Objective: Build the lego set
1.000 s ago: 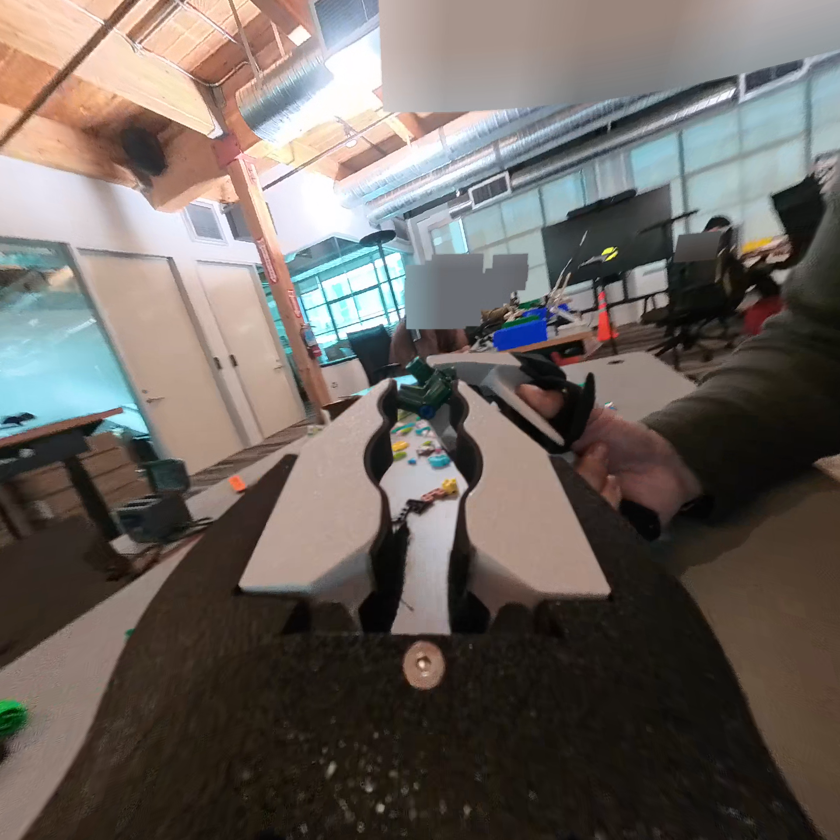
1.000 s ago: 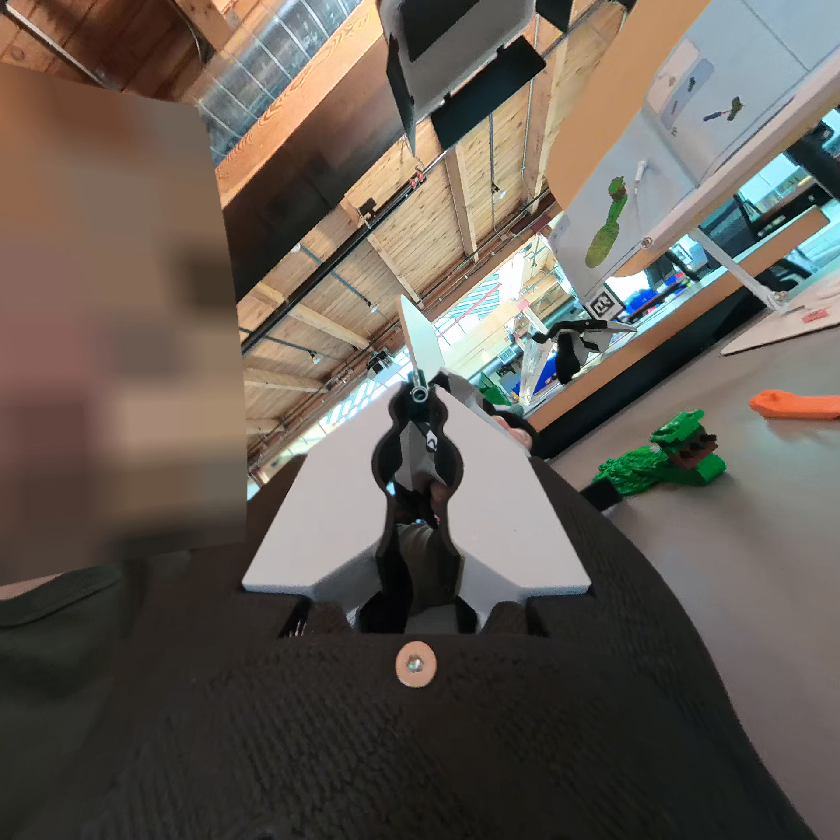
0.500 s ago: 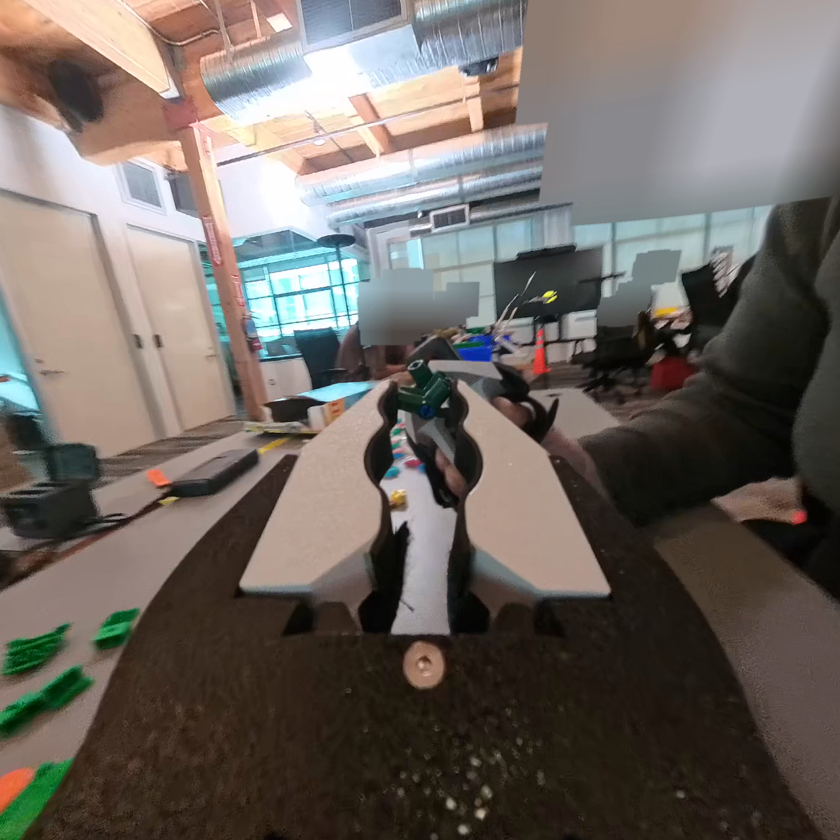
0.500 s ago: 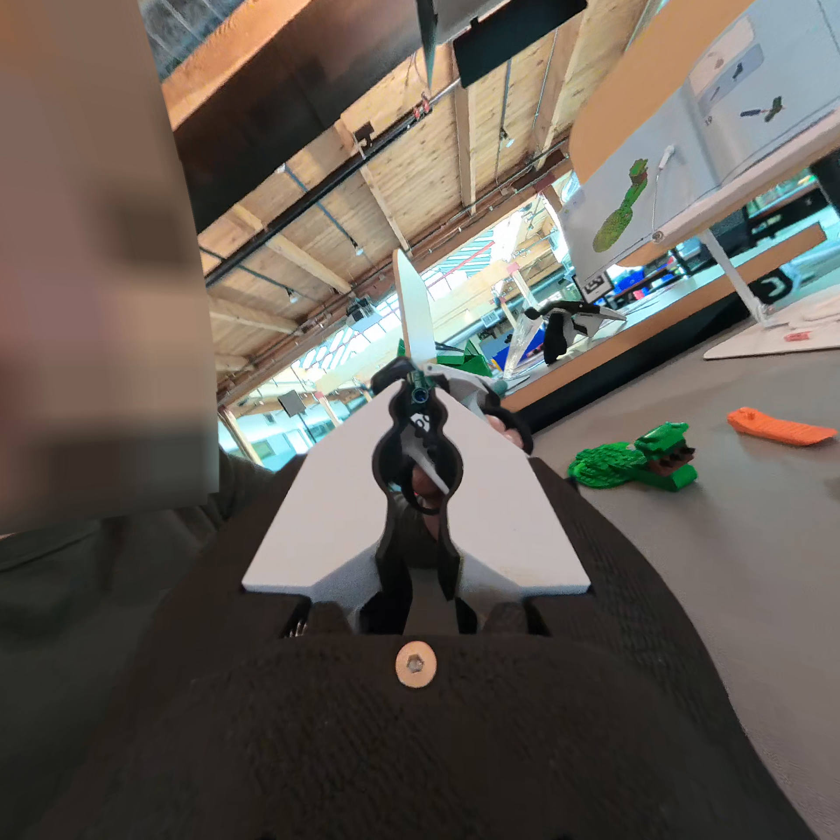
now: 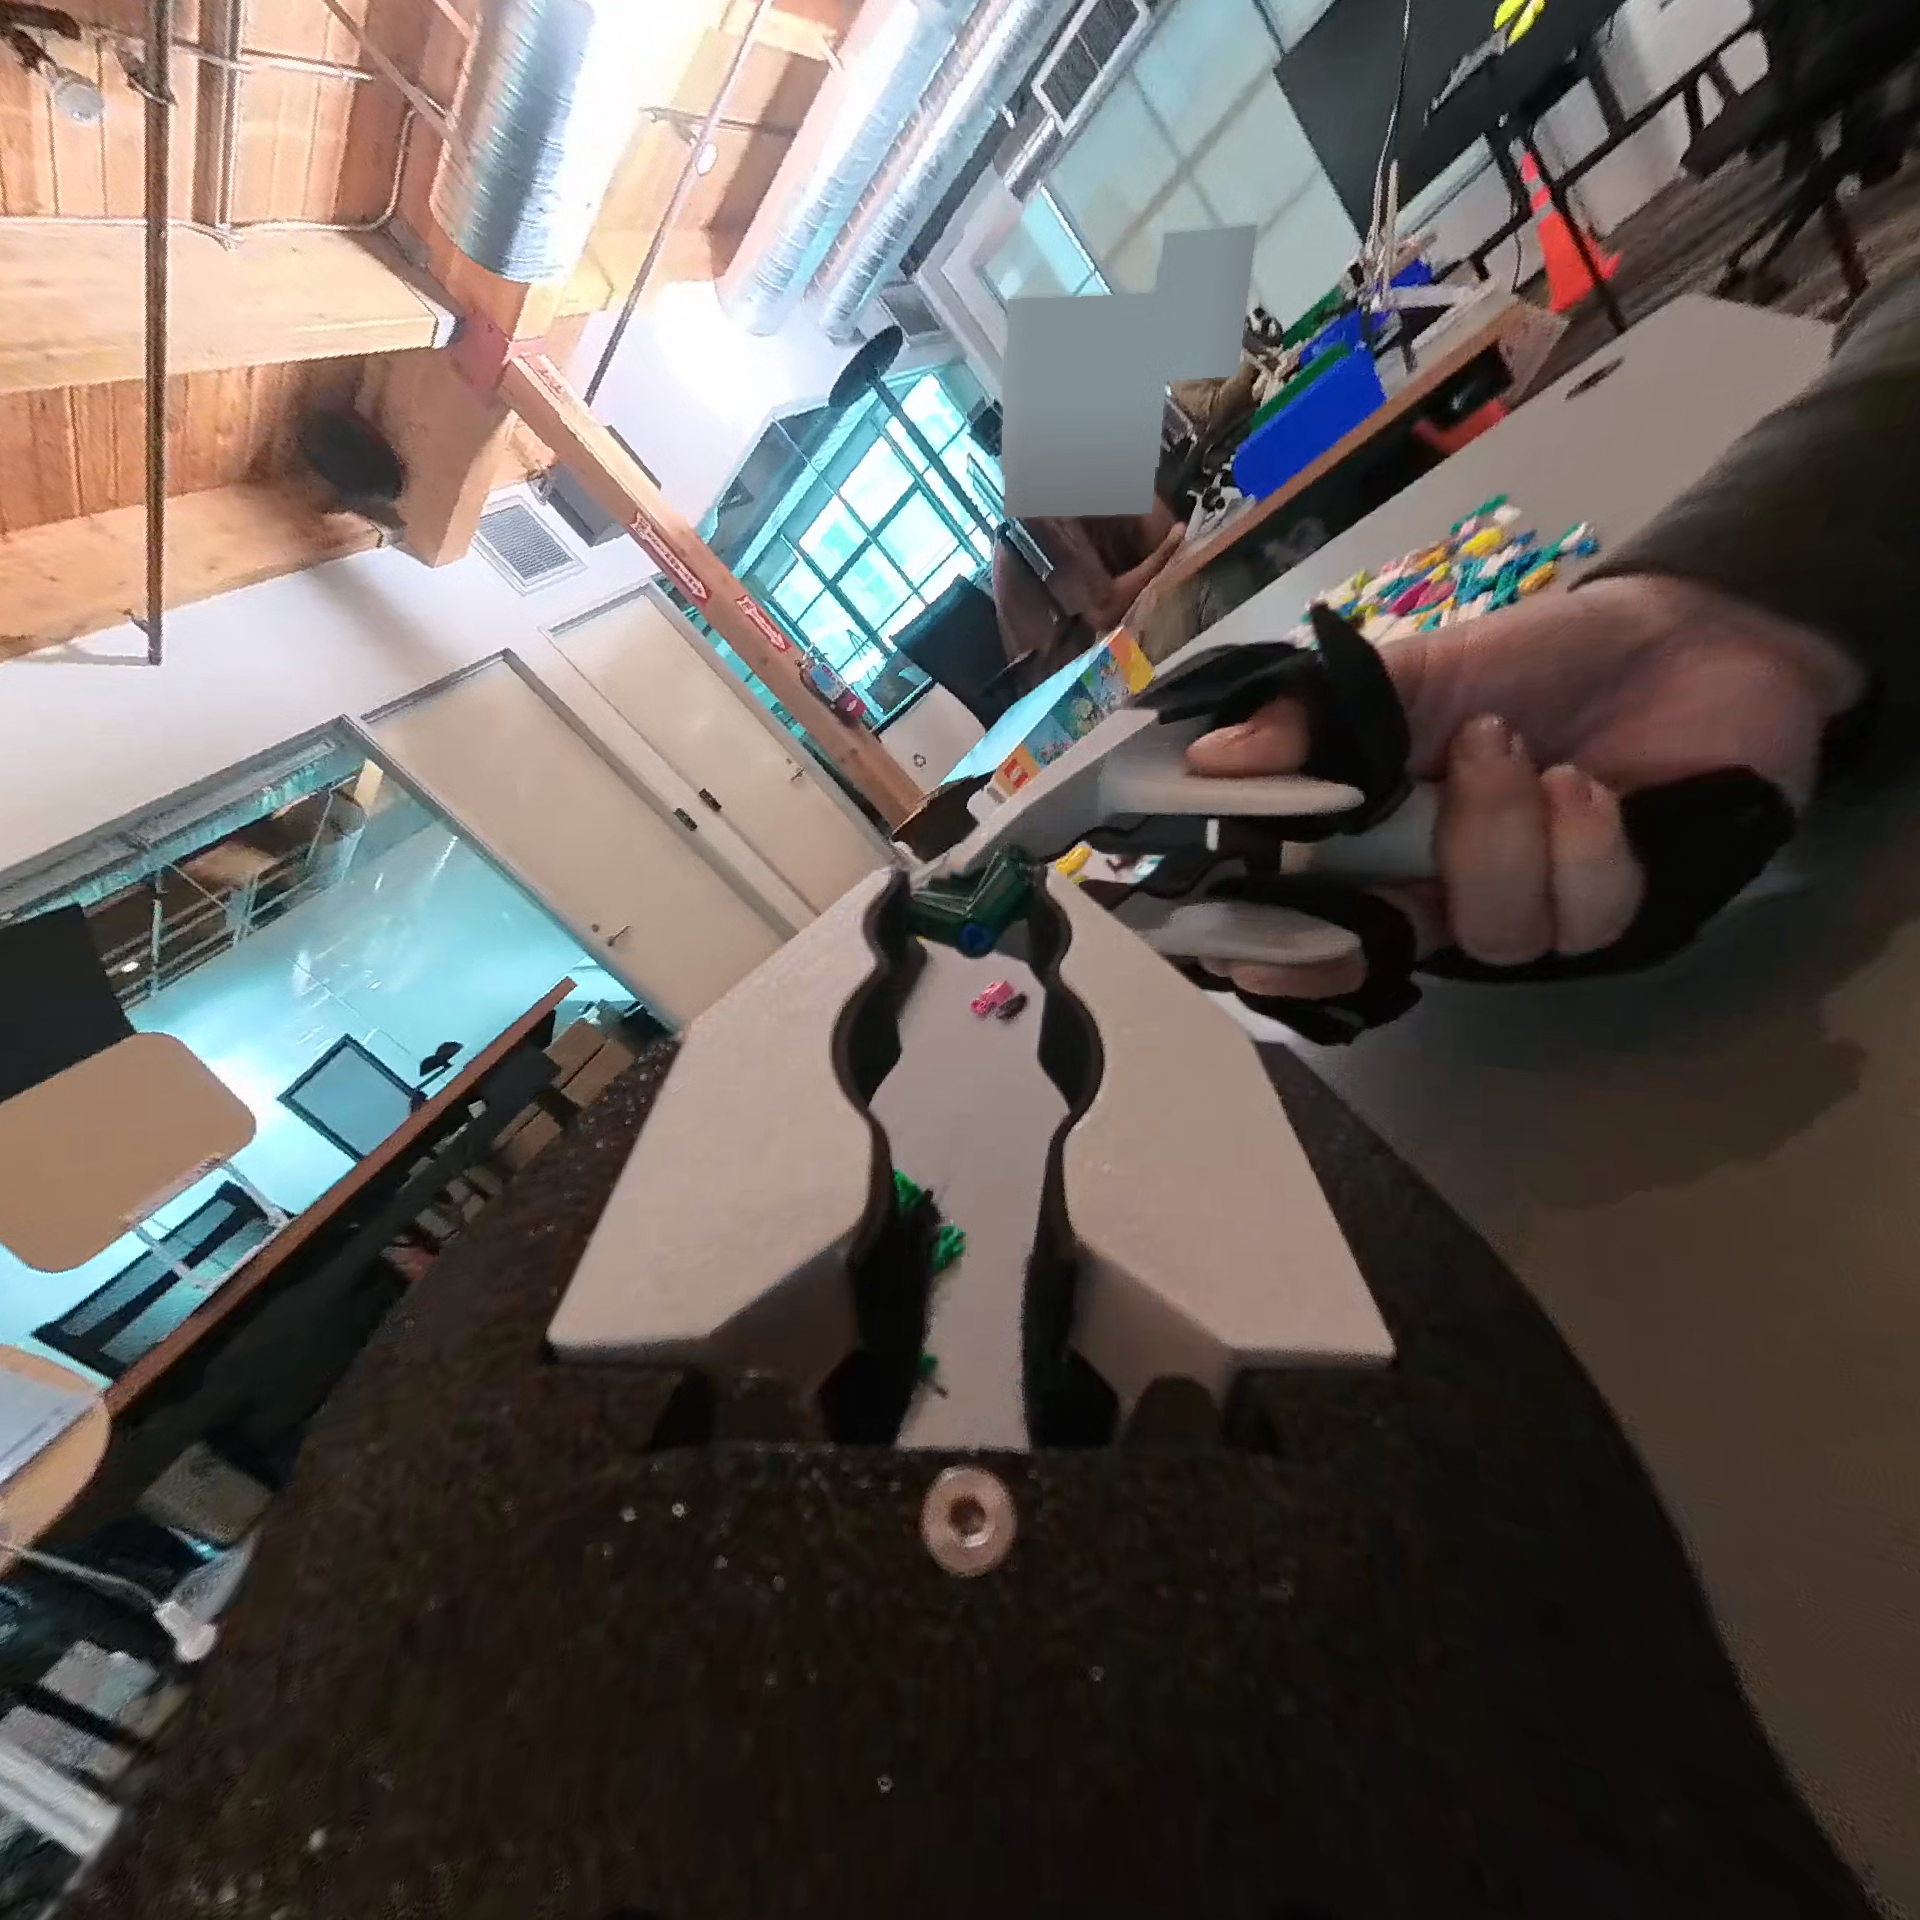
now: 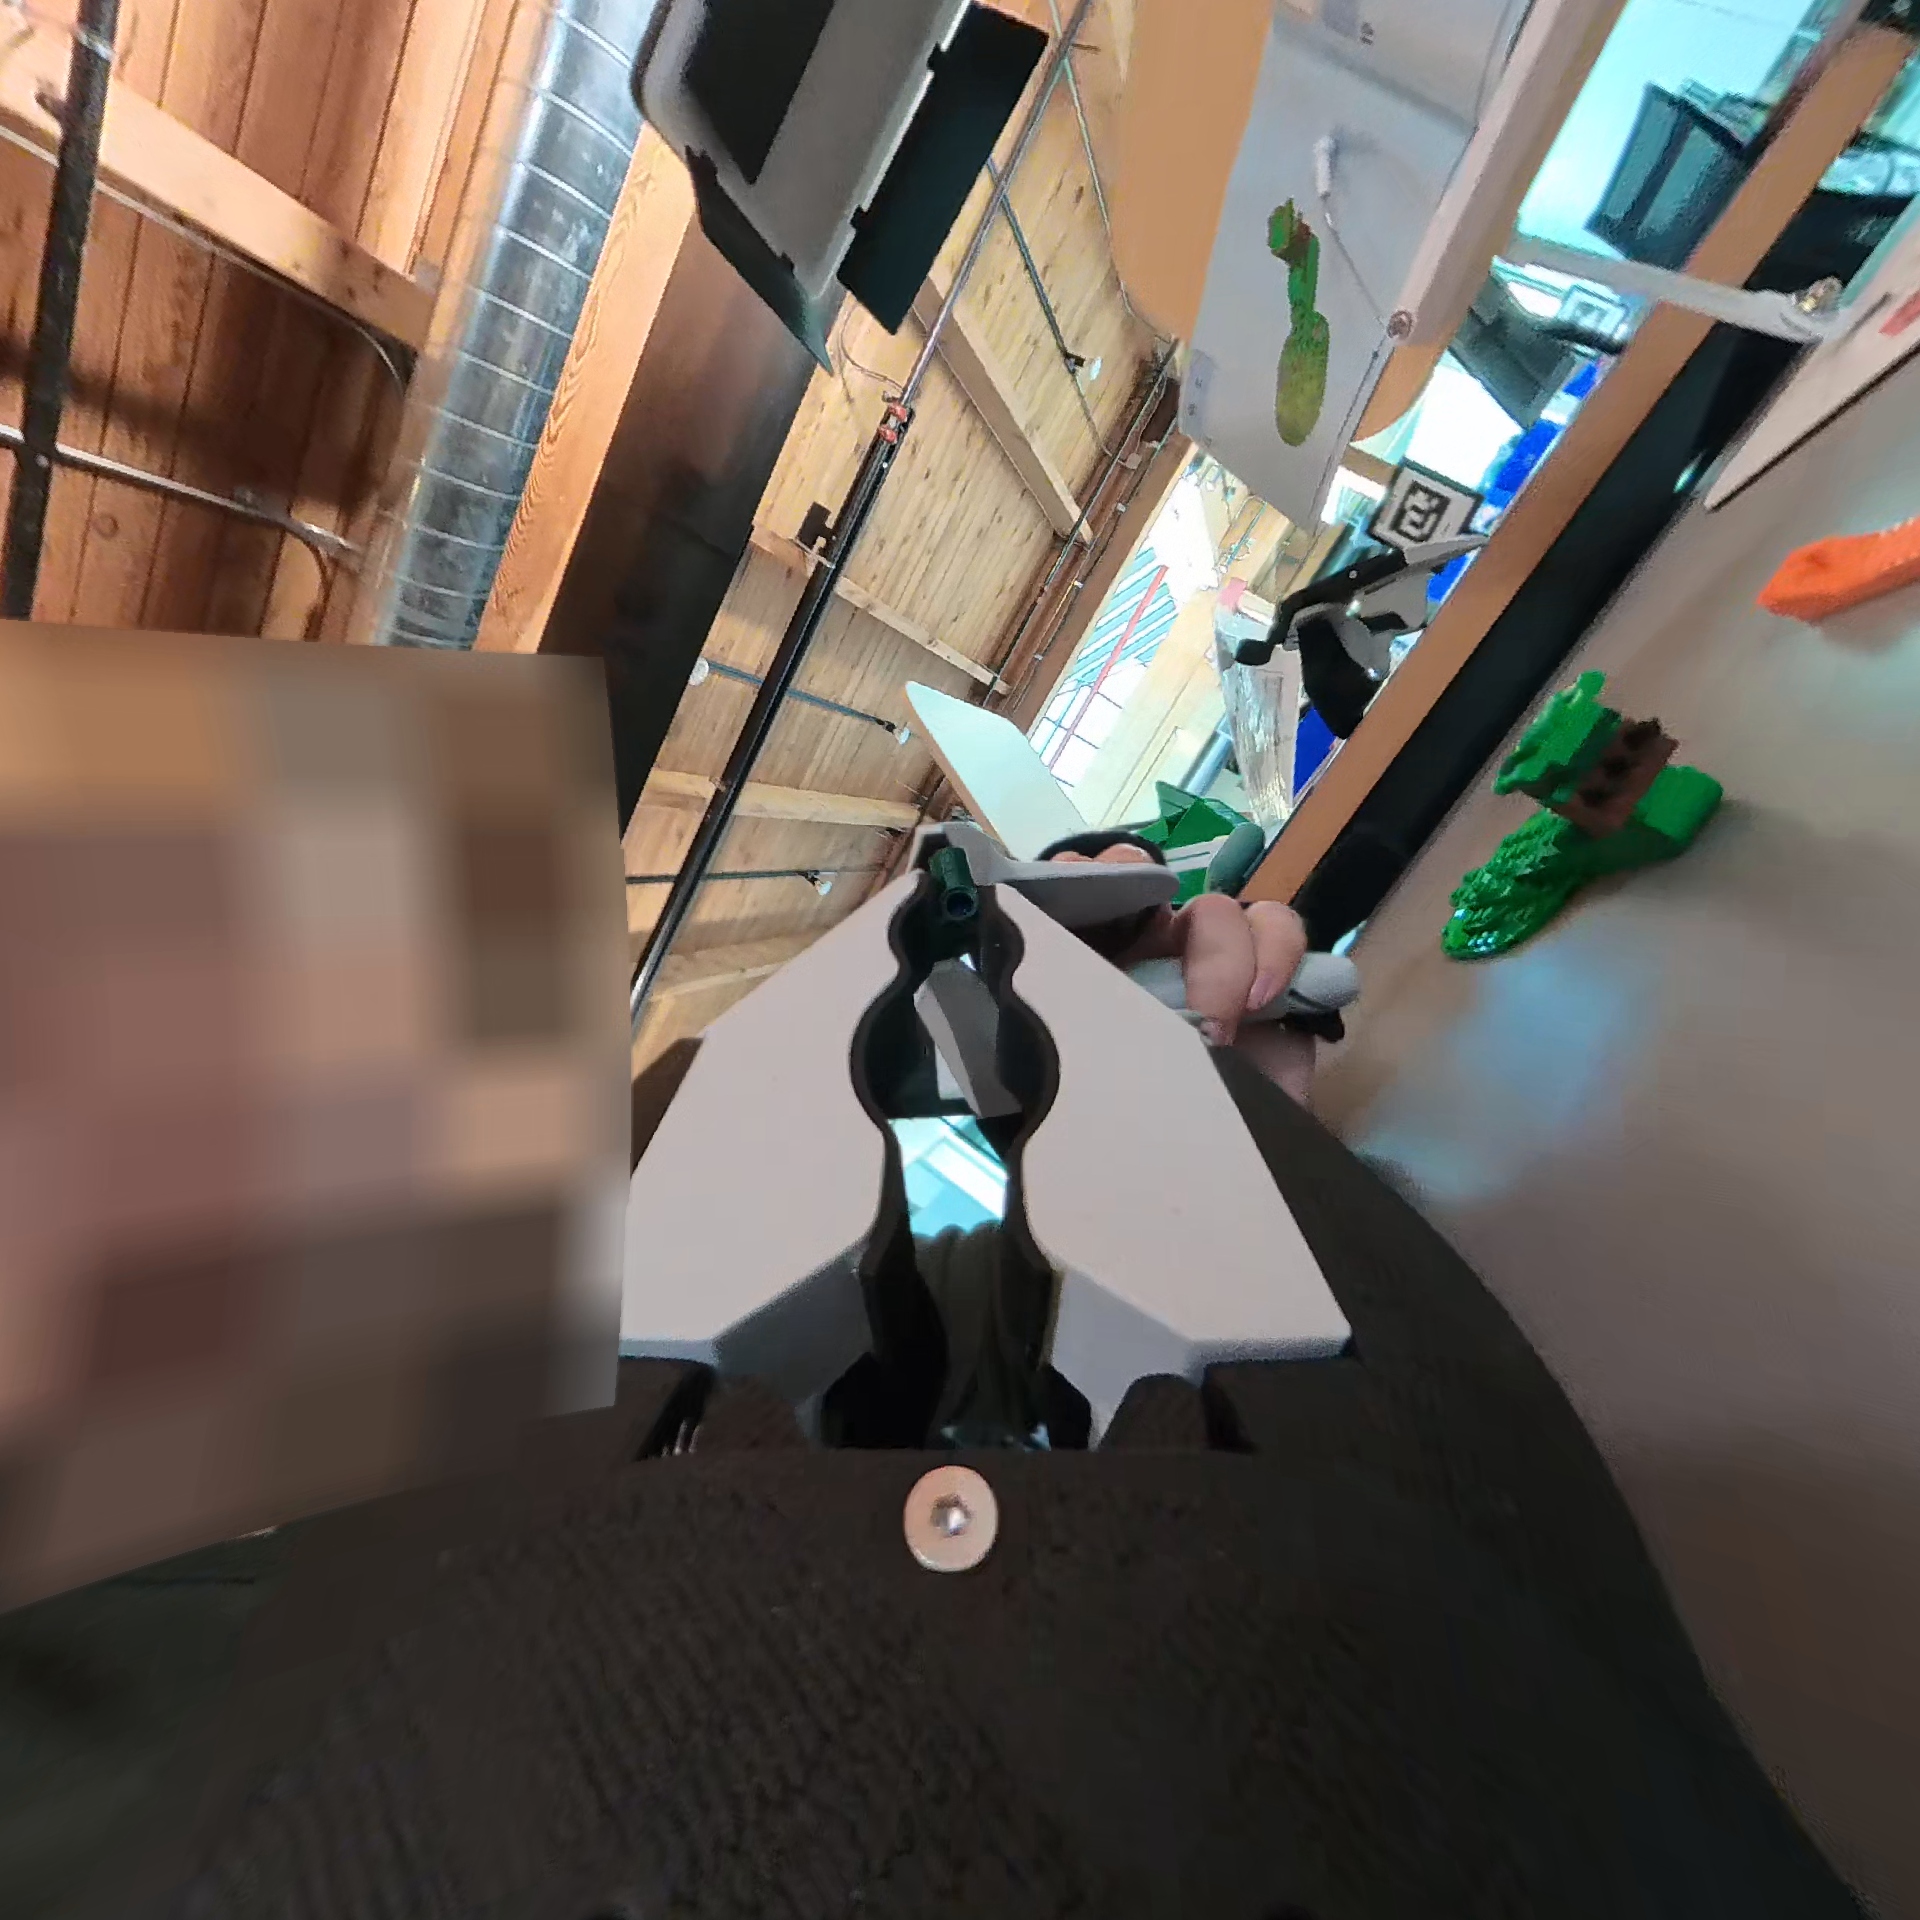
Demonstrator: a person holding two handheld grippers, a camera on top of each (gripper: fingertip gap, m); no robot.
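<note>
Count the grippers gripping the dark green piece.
2: the left gripper and the right gripper, tips meeting on the piece from opposite sides above the table.

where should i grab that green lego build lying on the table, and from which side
Take the green lego build across its blocky end, where the brown piece sits; that end looks solid and flat-sided. The other end is a thin spiky fringe lying on the table, likely poor for the jaws. Come from above, since it lies flat with open table around it. This is a judgement from one tilted view.

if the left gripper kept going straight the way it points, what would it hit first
Probably the right gripper's fingers, which meet the left gripper tip to tip around the dark green lego piece pinched there. Depth is hard to judge.
</note>
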